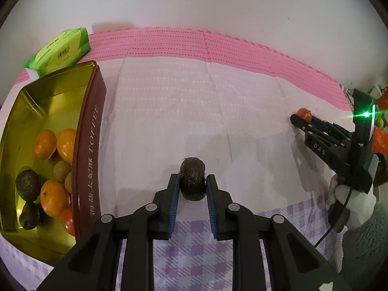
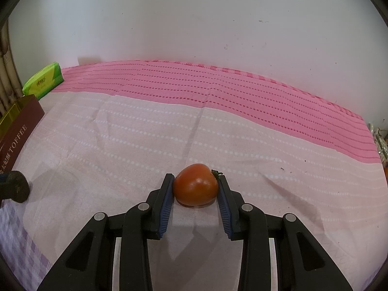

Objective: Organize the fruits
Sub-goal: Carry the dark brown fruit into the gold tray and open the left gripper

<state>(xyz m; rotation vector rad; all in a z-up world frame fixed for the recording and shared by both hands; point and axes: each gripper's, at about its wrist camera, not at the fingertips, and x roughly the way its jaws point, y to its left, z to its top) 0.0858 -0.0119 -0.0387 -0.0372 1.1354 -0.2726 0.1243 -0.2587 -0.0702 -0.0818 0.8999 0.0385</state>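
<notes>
Left wrist view: left gripper [image 1: 192, 185], angled steeply down, pinches a dark wrinkled fruit [image 1: 192, 181] above the cloth [image 1: 169, 111], right of the toffee tin [image 1: 89, 145].
Right wrist view: right gripper [image 2: 196, 189], tilted down, pads against a tomato [image 2: 196, 188], seemingly resting on the cloth.

Tin [image 1: 91, 131] glossy gold metal inside; tomato [image 2: 196, 185] smooth, shiny; cloth [image 1: 169, 111] matt woven.
</notes>
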